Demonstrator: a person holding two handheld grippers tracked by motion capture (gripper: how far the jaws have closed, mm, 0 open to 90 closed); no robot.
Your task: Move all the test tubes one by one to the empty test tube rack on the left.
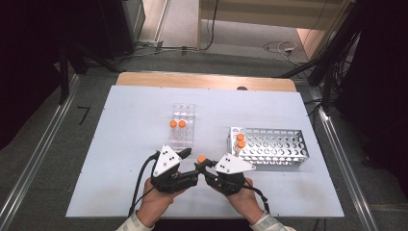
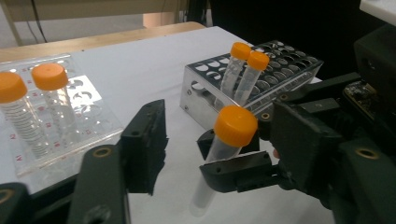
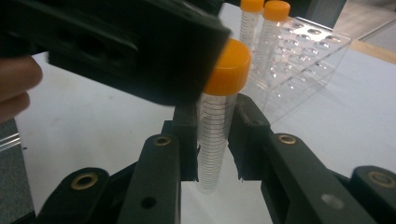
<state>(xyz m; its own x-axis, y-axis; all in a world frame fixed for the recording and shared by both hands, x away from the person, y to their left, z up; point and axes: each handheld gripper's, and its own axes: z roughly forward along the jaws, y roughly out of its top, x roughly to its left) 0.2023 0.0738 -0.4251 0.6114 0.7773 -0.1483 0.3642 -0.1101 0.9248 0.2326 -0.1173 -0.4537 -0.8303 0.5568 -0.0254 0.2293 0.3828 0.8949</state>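
Our right gripper (image 3: 215,140) pinches the orange-capped tube (image 3: 218,126) upright; our left gripper (image 2: 210,140) spread around it, near the metal rack (image 2: 261,84)

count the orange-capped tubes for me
5: two in the clear rack, at and; two in the metal rack, at and; one in the right gripper.

Tube half hidden between my two tools

From my right gripper view, the left hand-held gripper (image 3: 116,51) covers part of the tube's orange cap (image 3: 229,67); print on the tube (image 3: 215,140) blurs beyond reading.
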